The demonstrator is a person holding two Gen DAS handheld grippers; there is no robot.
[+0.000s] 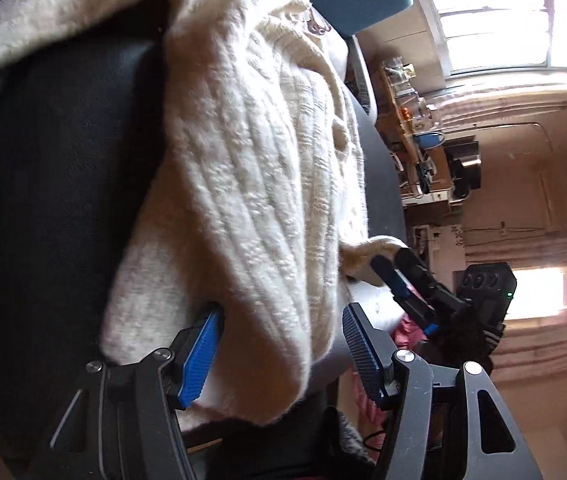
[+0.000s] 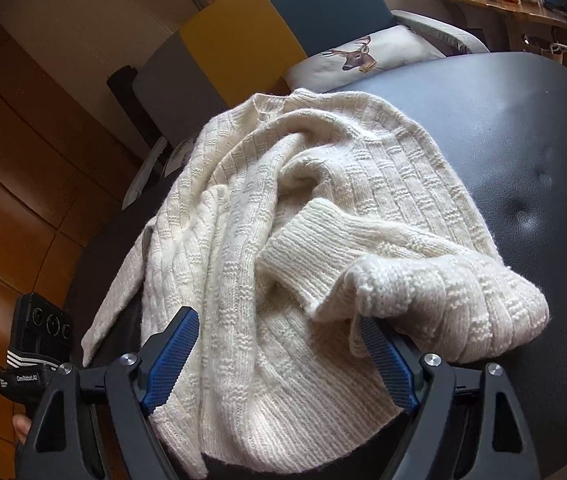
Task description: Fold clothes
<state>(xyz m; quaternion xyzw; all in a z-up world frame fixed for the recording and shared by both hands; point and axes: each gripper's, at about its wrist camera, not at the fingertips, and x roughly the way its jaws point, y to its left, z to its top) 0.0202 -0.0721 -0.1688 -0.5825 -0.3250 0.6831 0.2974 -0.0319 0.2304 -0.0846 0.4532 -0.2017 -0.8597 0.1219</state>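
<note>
A cream cable-knit sweater [image 2: 283, 208] lies crumpled on a black leather seat [image 2: 523, 140], one ribbed cuff [image 2: 303, 252] folded over its middle. My right gripper [image 2: 277, 316] is open at the sweater's near edge, its blue pads [image 2: 387, 364] on either side of the knit. In the left wrist view the sweater [image 1: 251, 168] drapes over the same seat [image 1: 43, 160]. My left gripper [image 1: 281, 312] is open too, with a fold of the sweater between its blue pads [image 1: 203, 352]. The right gripper's fingers [image 1: 403, 280] show beside the sweater's edge.
A pillow with a deer print [image 2: 363, 58] leans against a yellow and blue chair back [image 2: 243, 40] behind the seat. A wooden shelf with small items [image 2: 503, 4] stands at the far right. Wood flooring [image 2: 11, 160] lies to the left. Pink cloth [image 1: 407, 328] sits below the seat.
</note>
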